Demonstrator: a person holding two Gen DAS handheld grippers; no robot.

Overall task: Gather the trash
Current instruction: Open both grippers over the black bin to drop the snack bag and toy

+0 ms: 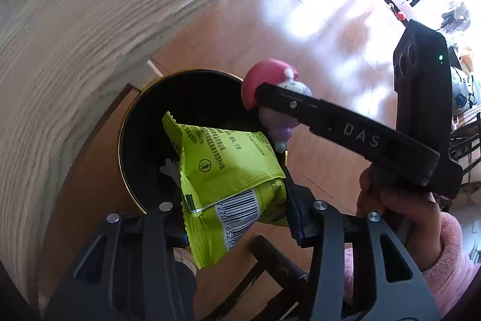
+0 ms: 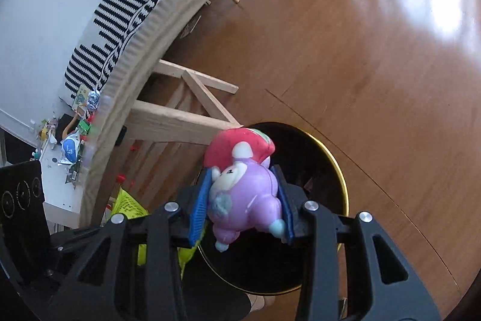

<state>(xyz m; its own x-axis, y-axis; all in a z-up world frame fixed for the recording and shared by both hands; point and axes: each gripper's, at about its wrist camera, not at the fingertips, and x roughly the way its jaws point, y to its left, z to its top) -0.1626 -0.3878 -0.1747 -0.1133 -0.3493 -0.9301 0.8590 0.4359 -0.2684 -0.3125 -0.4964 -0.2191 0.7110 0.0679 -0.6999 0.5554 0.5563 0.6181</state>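
Note:
My left gripper (image 1: 237, 218) is shut on a lime-green snack packet (image 1: 228, 170) and holds it over the black bin with a gold rim (image 1: 126, 122). My right gripper (image 2: 240, 215) is shut on a purple toy figure with a red cap (image 2: 243, 188), just above the same bin (image 2: 342, 170). In the left wrist view the toy (image 1: 270, 86) and the right gripper (image 1: 330, 116) hang over the bin's far rim. A corner of the green packet (image 2: 127, 202) shows in the right wrist view.
The bin stands on a wooden floor (image 2: 375, 65) beside a light wooden table (image 1: 75, 35) with wooden legs (image 2: 180, 122). The tabletop holds a black-and-white striped cloth (image 2: 120, 20) and several scraps of litter (image 2: 72, 146). A dark chair (image 1: 270, 270) is below the left gripper.

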